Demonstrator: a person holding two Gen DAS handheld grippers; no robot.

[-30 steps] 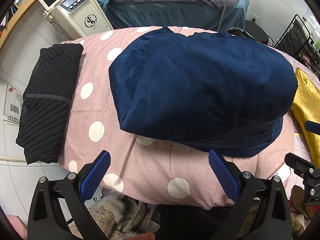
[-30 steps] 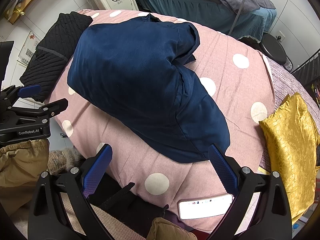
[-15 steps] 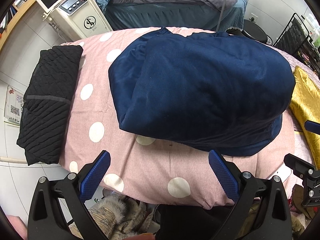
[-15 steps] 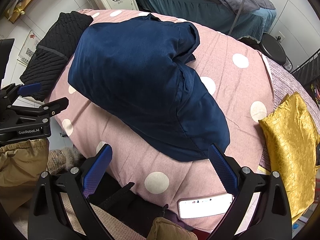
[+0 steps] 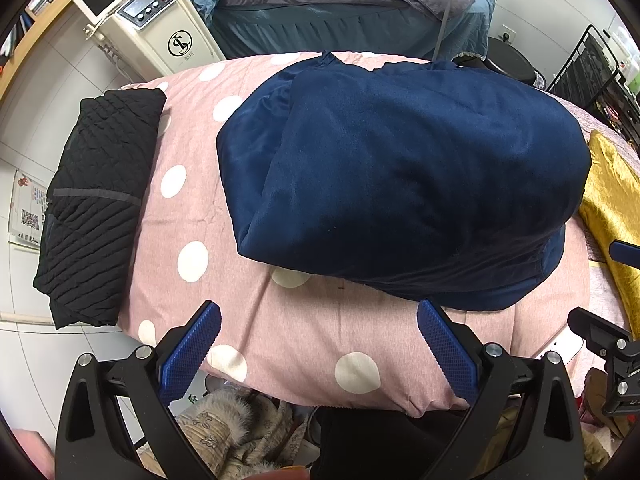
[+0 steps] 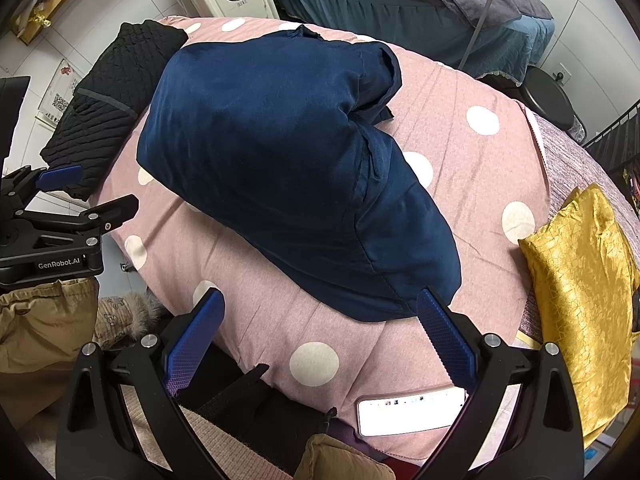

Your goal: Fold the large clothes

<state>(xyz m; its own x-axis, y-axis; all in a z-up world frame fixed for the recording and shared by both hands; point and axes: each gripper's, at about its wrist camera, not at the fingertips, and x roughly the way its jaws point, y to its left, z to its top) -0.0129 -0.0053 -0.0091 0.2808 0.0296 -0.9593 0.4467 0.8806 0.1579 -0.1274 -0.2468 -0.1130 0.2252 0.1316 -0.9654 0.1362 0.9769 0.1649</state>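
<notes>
the left hand-held gripper [image 5: 318, 340] hangs at the near edge of the bed [image 5: 304, 340], its blue-padded fingers [image 5: 192, 346] spread wide apart with nothing between them. the right hand-held gripper [image 6: 320, 338] is likewise spread and empty, its right finger tip just beside the near corner of the navy garment [image 6: 280, 168]. a phone [image 6: 412, 414] with a lit screen lies on the bed edge below that gripper. the navy garment [image 5: 400, 184] lies folded in a thick bundle on the middle of the pink polka-dot cover, free of both grippers. to its right, a gold cloth [image 6: 576, 280] sits near the bed's side. to its left, a folded black quilted garment [image 5: 96, 200] lies along the bed's edge. beyond the bed stand a white machine [image 5: 148, 24] with a screen and another bed [image 5: 348, 12] with grey and teal bedding.
</notes>
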